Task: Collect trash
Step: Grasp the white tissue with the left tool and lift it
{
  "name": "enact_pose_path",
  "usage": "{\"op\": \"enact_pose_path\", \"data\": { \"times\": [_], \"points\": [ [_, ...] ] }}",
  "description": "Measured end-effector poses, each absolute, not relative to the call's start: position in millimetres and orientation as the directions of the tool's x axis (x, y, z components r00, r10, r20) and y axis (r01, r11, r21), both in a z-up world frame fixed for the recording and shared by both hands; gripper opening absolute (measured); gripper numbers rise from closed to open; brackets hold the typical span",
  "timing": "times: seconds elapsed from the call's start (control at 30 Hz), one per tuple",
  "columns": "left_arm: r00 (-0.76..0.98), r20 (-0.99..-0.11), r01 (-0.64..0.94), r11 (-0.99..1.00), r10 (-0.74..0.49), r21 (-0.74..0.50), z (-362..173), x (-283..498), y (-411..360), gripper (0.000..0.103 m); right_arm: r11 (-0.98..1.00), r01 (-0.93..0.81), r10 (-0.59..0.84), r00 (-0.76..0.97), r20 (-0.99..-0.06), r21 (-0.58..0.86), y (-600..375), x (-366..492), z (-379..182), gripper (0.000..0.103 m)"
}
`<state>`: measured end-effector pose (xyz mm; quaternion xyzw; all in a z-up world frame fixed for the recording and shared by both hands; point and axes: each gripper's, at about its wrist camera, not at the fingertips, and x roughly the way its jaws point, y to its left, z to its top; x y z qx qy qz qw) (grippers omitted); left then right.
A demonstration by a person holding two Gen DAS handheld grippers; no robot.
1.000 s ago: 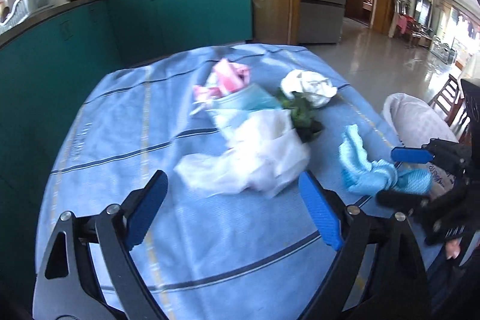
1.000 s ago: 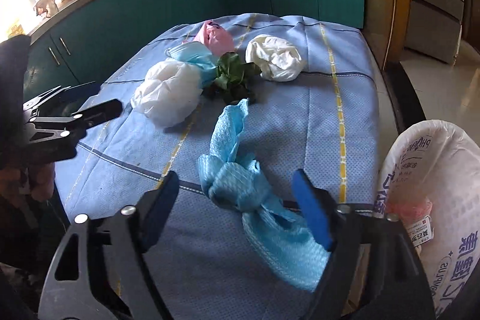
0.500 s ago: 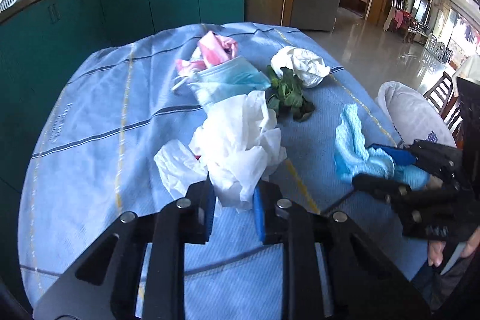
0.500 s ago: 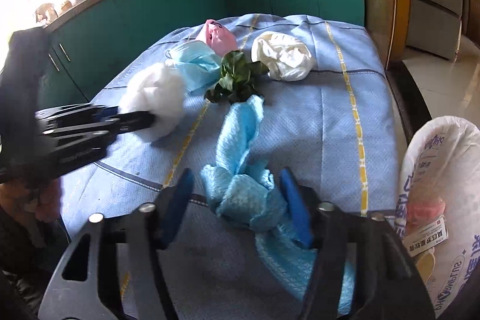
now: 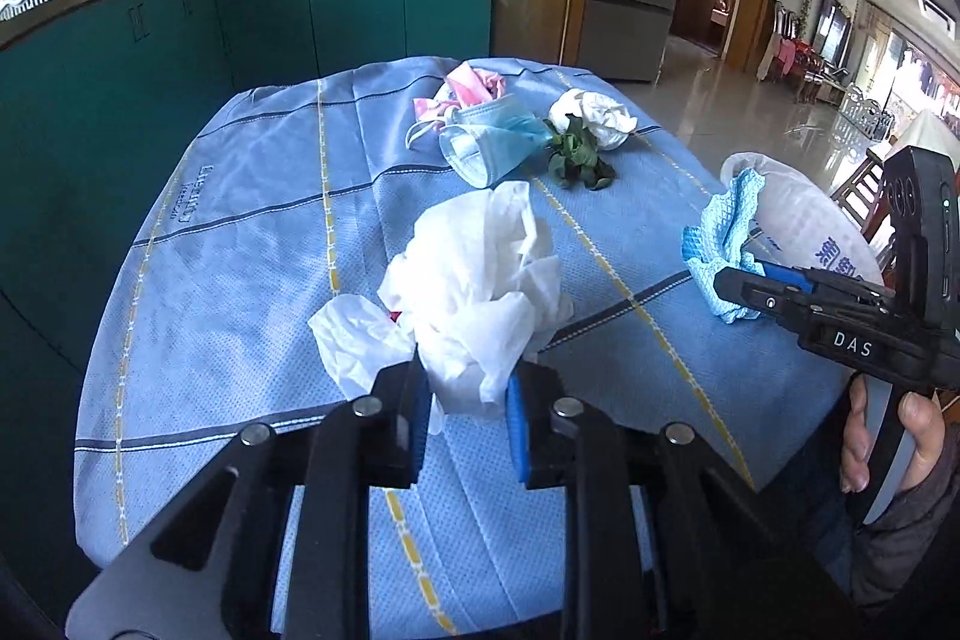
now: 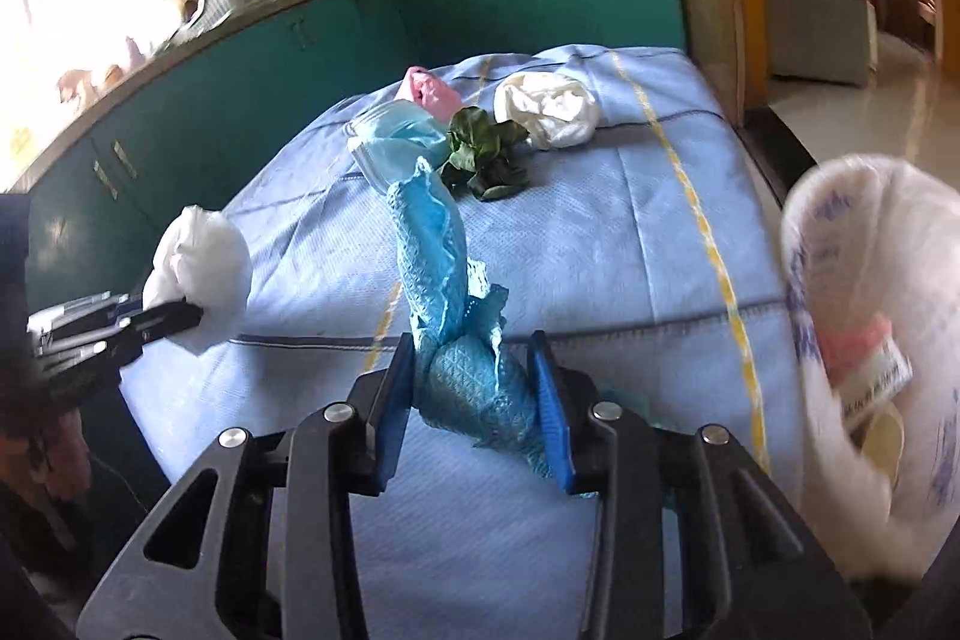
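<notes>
The left tongs (image 5: 467, 403) are clamped on the lower end of a crumpled white tissue wad (image 5: 480, 280); both blue pads press into the paper, and the wad stands up from the jaws above the table (image 5: 240, 232), which is covered by a light blue cloth with dark and yellow stripes. In the right wrist view the same wad (image 6: 201, 262) appears at the left, pinched at the tip of the left tongs (image 6: 174, 319).

Toward the far end of the table lies a cluster of loose items. From left to right in the left wrist view: a crumpled pink-and-white wrapper (image 5: 468, 85), a light blue surgical face mask (image 5: 492, 145) just in front of it and touching it, a bunch of wilted dark green leaves (image 5: 579, 157) beside the mask, and a balled white paper towel (image 5: 597, 118) just behind the leaves.

The right tongs (image 6: 474, 403) are closing on a twisted light blue woven cleaning cloth (image 6: 441, 256). The cloth's bunched lower end sits between the blue pads and touches both; its upper length rises from the jaws toward the mask. In the left wrist view the right tongs (image 5: 741, 280) hold this cloth (image 5: 720, 244) near the table's right edge, with a person's hand (image 5: 888, 436) on the grip below.

A white plastic sack with blue print (image 6: 870, 340) stands open just beyond the table's right edge. Pink material and a labelled packet lie inside it.
</notes>
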<state>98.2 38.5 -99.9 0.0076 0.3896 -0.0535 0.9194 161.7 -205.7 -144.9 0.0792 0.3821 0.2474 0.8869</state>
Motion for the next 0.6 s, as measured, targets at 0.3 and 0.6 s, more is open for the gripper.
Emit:
{"op": "enact_pose_path", "data": {
  "times": [0.3,0.6],
  "points": [
    [0.705,-0.702,0.109,0.993,-0.102,-0.035,-102.0,92.0,47.2,0.022,0.909,-0.313,0.414,0.605,-0.68,0.275,-203.5,152.3,-128.0,0.038],
    [0.718,-0.685,0.131,0.991,-0.123,-0.041,-99.0,101.9,45.8,0.022,0.921,-0.312,0.384,0.621,-0.684,0.235,-199.2,154.3,-111.2,0.038]
  ]
}}
